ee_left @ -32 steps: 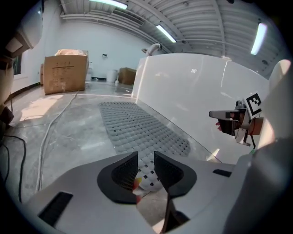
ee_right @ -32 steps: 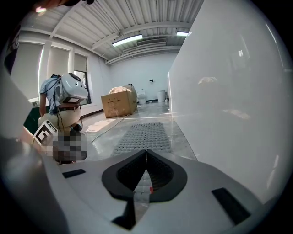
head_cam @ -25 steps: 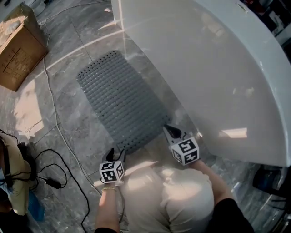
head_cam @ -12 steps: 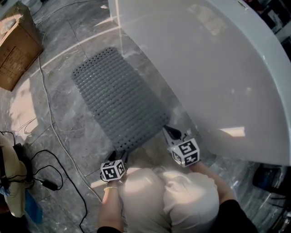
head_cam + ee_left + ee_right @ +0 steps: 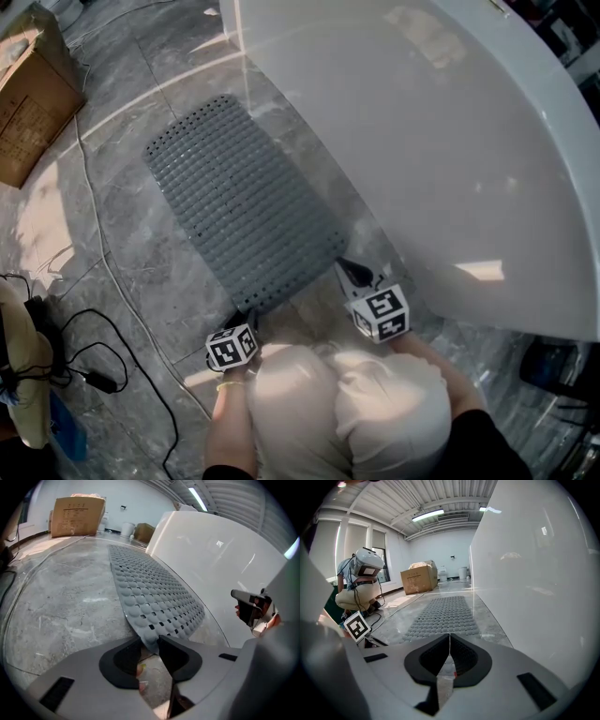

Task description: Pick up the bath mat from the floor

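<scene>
A grey studded bath mat (image 5: 244, 197) lies flat on the marble floor beside the white bathtub (image 5: 422, 141). My left gripper (image 5: 246, 316) sits at the mat's near left corner. In the left gripper view the corner of the mat (image 5: 150, 588) runs up between the jaws of the left gripper (image 5: 150, 641). These jaws have just been closing and now pinch that corner. My right gripper (image 5: 349, 270) hovers by the mat's near right corner, close to the tub. It is the right gripper (image 5: 449, 637) whose jaws are shut on nothing, with the mat (image 5: 445, 611) ahead of it.
A cardboard box (image 5: 28, 94) stands at the far left. Cables (image 5: 103, 262) trail over the floor left of the mat. The tub wall (image 5: 534, 573) rises close on the right. A crouching person (image 5: 361, 583) and another box (image 5: 419, 583) show in the right gripper view.
My left gripper has sunk to the mat's near left corner and its jaws have closed on the corner. The right gripper has hardly moved.
</scene>
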The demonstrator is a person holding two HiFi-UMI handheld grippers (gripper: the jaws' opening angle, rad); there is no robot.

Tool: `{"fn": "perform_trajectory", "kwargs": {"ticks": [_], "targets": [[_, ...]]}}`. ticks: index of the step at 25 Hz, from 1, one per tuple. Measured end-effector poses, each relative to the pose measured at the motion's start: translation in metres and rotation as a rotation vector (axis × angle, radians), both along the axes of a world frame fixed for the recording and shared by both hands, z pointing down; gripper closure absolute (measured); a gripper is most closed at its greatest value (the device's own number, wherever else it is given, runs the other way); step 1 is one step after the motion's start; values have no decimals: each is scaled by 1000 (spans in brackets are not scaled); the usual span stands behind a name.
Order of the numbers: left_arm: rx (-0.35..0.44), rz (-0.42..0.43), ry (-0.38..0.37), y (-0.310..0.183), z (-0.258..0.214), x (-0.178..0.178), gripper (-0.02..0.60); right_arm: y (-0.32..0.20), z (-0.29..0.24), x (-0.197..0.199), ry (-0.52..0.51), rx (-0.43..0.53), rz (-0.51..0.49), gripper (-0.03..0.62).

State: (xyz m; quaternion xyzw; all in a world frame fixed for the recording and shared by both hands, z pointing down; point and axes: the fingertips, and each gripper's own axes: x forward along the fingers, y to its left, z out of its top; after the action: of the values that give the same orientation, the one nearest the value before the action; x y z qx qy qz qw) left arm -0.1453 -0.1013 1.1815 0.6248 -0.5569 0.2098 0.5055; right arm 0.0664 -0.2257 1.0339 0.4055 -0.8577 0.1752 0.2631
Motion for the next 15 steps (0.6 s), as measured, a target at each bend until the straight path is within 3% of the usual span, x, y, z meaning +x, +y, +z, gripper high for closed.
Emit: {"fn": "perform_trajectory", "kwargs": {"ticks": [3, 9, 15], "targets": [[10, -7, 2, -1, -5, -2, 497, 0, 1, 4, 1, -5, 12, 583], [46, 62, -68, -2, -13, 1, 532, 0, 7, 6, 18, -6, 17, 583], [69, 88, -70, -4, -22, 6, 563, 0, 12, 8, 22, -17, 25, 583]]}}
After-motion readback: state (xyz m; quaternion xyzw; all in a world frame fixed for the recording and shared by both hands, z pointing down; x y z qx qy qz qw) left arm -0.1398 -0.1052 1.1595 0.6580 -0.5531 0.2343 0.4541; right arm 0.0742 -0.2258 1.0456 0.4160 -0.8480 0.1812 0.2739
